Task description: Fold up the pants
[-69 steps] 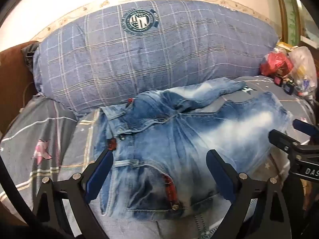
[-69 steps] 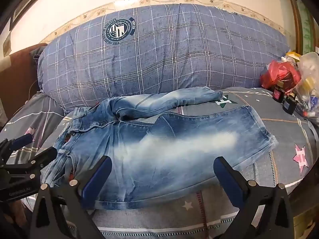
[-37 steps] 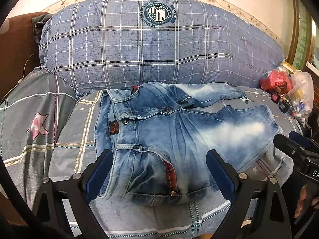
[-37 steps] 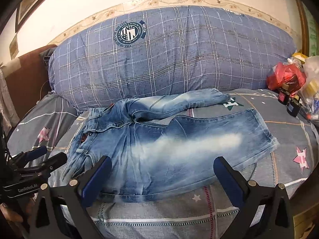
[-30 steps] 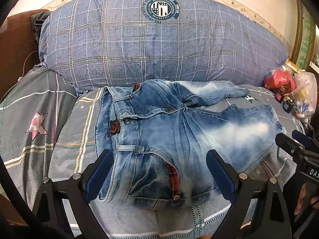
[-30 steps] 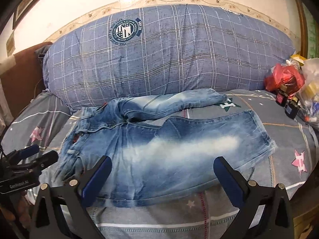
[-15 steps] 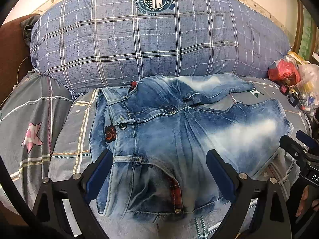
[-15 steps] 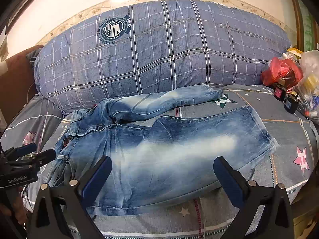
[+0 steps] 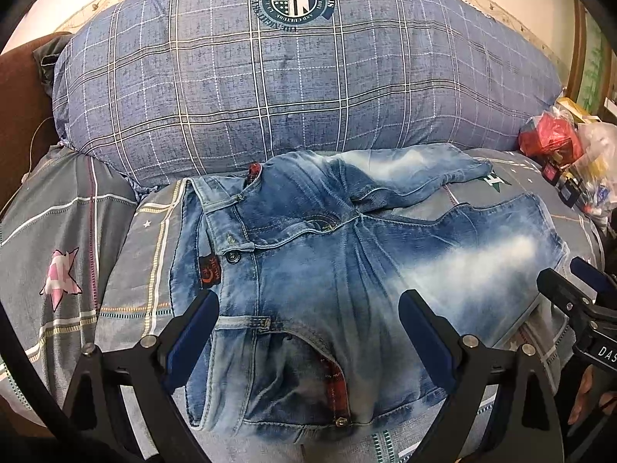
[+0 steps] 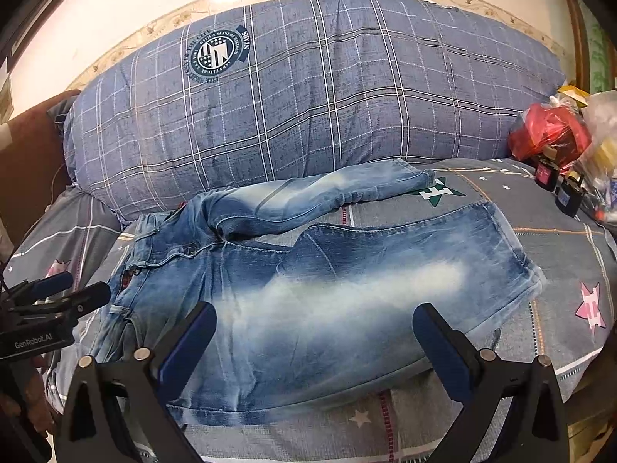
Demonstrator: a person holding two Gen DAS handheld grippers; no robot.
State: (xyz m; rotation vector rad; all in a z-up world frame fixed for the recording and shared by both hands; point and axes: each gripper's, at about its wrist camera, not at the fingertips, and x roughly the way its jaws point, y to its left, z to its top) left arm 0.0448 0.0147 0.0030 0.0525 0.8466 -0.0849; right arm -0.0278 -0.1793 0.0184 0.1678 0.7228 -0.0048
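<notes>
Faded blue jeans (image 9: 347, 270) lie spread on the bed, waistband to the left, one leg angled back toward the pillow, the other running right. They also show in the right wrist view (image 10: 327, 289). My left gripper (image 9: 308, 332) is open and empty, just above the waist and pocket area. My right gripper (image 10: 314, 343) is open and empty, above the near leg. The right gripper's tips show at the right edge of the left wrist view (image 9: 570, 289); the left gripper's tips show at the left of the right wrist view (image 10: 65, 293).
A large blue plaid pillow (image 9: 289, 88) stands behind the jeans against the wall. The grey bedsheet (image 10: 559, 250) has star prints. A red bag and small bottles (image 10: 551, 142) sit at the right end of the bed. Brown headboard (image 9: 19, 115) at left.
Both grippers have shifted slightly over the jeans and stay open. The jeans have not moved.
</notes>
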